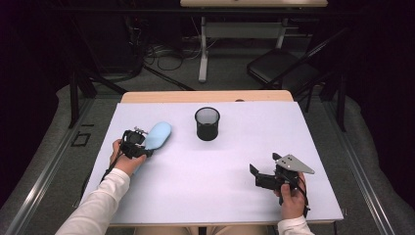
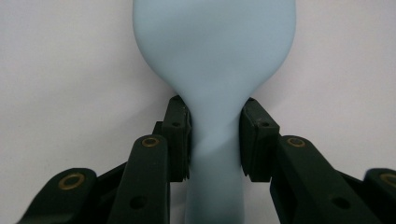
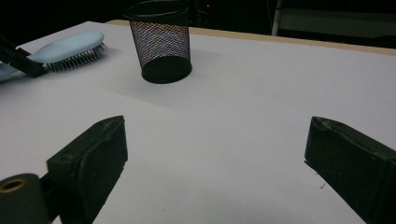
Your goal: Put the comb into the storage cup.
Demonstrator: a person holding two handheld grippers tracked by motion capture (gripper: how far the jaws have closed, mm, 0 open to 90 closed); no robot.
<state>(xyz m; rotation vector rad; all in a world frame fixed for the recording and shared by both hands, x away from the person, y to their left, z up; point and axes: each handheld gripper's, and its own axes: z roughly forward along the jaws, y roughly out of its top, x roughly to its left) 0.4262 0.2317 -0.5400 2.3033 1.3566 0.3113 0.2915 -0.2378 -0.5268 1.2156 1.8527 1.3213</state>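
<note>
A pale blue hairbrush (image 1: pixel 157 135) lies bristles down at the left of the white table top (image 1: pixel 205 186). My left gripper (image 1: pixel 145 142) is shut on its narrow neck. In the left gripper view both black pads (image 2: pixel 180 135) press against the sides of the hairbrush (image 2: pixel 215 51), whose wide head extends beyond the jaws. My right gripper (image 1: pixel 264 164) rests low near the front right with its jaws wide apart and nothing between them. In the right gripper view, my right gripper (image 3: pixel 219 140) faces bare table, with the hairbrush (image 3: pixel 70 46) far off to the left.
A black mesh cup (image 1: pixel 207 124) stands upright at the middle back of the table, to the right of the brush; the same mesh cup (image 3: pixel 161 39) is ahead in the right gripper view. Beyond the wooden far edge (image 1: pixel 205 96) are a floor, cables and a chair.
</note>
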